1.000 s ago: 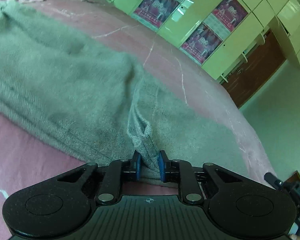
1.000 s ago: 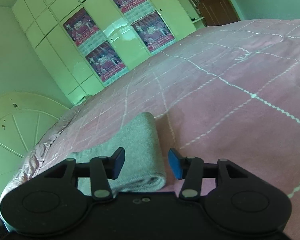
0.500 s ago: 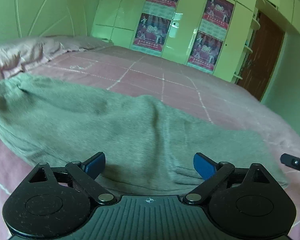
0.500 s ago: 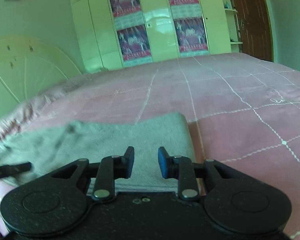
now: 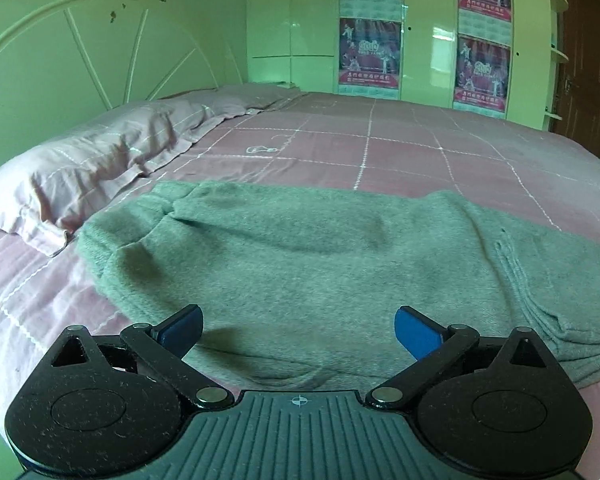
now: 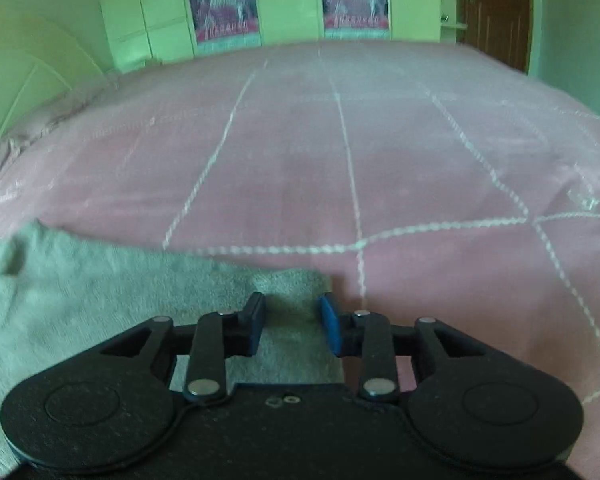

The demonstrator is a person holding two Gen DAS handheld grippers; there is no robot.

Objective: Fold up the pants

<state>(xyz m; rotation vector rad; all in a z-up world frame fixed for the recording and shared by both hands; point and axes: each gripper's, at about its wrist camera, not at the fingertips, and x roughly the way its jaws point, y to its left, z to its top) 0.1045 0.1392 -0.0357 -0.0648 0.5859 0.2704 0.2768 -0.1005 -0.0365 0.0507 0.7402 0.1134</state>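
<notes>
**Pants lie folded on the bed as both grippers let go**

The grey pants (image 5: 300,264) lie in a folded stack on the pink bedspread (image 5: 420,148), their left end just beside the pillow (image 5: 100,168). The left gripper (image 5: 298,330) hovers above the pants' near edge, its jaws opening to full width with nothing between them. The right gripper (image 6: 292,322) sits over the pants' right end, its jaws narrow and opening; cloth shows behind the gap, apparently not pinched. Likely risk: a pad snagging the fleece could drag the top layer and undo the fold.
</notes>
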